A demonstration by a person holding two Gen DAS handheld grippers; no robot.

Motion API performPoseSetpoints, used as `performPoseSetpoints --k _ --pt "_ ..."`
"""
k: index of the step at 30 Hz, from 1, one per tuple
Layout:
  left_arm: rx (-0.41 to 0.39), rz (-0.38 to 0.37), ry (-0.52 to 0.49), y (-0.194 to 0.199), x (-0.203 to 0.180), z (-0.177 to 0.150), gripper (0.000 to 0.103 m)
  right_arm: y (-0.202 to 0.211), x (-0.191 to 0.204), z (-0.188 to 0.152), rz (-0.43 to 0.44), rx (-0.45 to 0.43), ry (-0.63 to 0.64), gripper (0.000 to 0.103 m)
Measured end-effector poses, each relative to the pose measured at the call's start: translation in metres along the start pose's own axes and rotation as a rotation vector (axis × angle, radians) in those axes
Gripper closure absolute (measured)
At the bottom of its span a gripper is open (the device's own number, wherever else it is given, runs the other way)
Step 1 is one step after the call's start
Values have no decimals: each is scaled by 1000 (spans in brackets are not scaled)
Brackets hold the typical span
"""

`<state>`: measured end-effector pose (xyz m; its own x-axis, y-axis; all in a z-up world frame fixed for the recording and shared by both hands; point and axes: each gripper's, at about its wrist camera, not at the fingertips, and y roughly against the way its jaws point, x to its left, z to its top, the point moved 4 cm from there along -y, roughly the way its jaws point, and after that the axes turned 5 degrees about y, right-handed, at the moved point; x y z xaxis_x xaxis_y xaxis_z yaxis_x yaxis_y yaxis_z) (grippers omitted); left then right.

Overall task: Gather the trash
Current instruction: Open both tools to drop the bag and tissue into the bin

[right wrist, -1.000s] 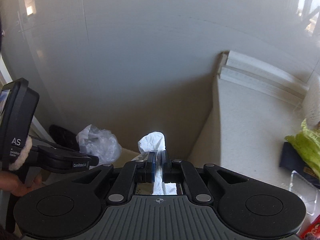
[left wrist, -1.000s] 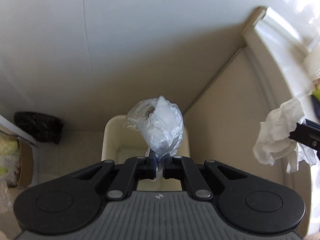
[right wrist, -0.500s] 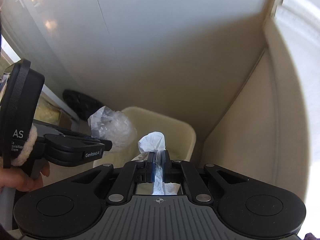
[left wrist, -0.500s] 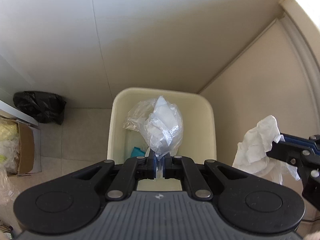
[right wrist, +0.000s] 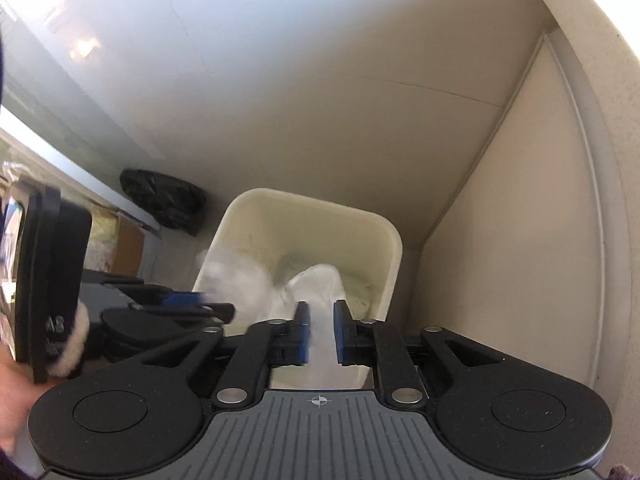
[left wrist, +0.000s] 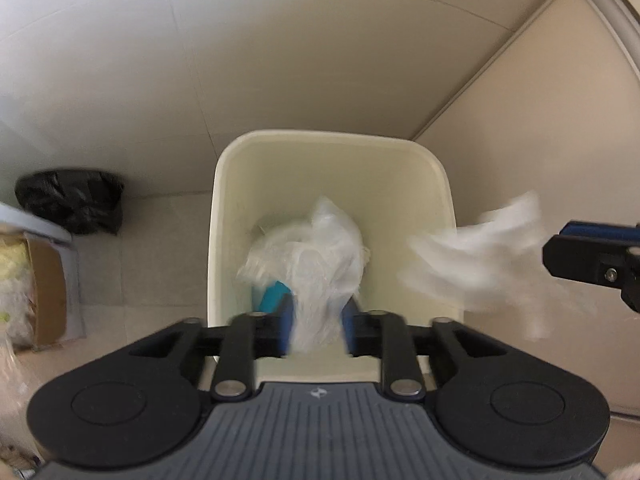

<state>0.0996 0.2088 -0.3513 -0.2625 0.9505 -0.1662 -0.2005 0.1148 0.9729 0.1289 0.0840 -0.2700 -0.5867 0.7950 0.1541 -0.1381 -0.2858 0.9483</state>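
Observation:
A cream bin [left wrist: 332, 140] stands on the floor in the corner; it also shows in the right wrist view [right wrist: 308, 204]. My left gripper [left wrist: 318, 330] is open above the bin, with the crumpled clear plastic bag [left wrist: 316, 256] blurred between its parted fingers. My right gripper [right wrist: 320, 334] is open too, with the white crumpled tissue [right wrist: 316, 284] loose between its fingers. In the left wrist view the tissue [left wrist: 476, 260] is a blur by the right gripper's tip [left wrist: 592, 256], over the bin's right rim. A blue item [left wrist: 274, 294] lies inside the bin.
A black bag [left wrist: 72, 200] lies on the floor left of the bin, also in the right wrist view [right wrist: 164, 196]. A cardboard box [left wrist: 44, 284] sits at far left. Walls close in behind and to the right of the bin [left wrist: 540, 152].
Both grippers moved lower over the bin and both sets of jaws opened. The plastic bag and the tissue are released and blurred in motion.

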Motion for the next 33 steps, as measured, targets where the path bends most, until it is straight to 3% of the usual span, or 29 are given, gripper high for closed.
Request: performPoseSetpoints --k 7,21,33 --pt "6 24 -20 5 -6 -1 66 0 -2 2 -6 -1 -15 63" --pt "4 45 -40 6 -21 3 49 -2 0 -2 -2 -23 -13 53" --pt "-36 81 -83 35 -37 2 18 42 6 -7 22 -125 45 35"
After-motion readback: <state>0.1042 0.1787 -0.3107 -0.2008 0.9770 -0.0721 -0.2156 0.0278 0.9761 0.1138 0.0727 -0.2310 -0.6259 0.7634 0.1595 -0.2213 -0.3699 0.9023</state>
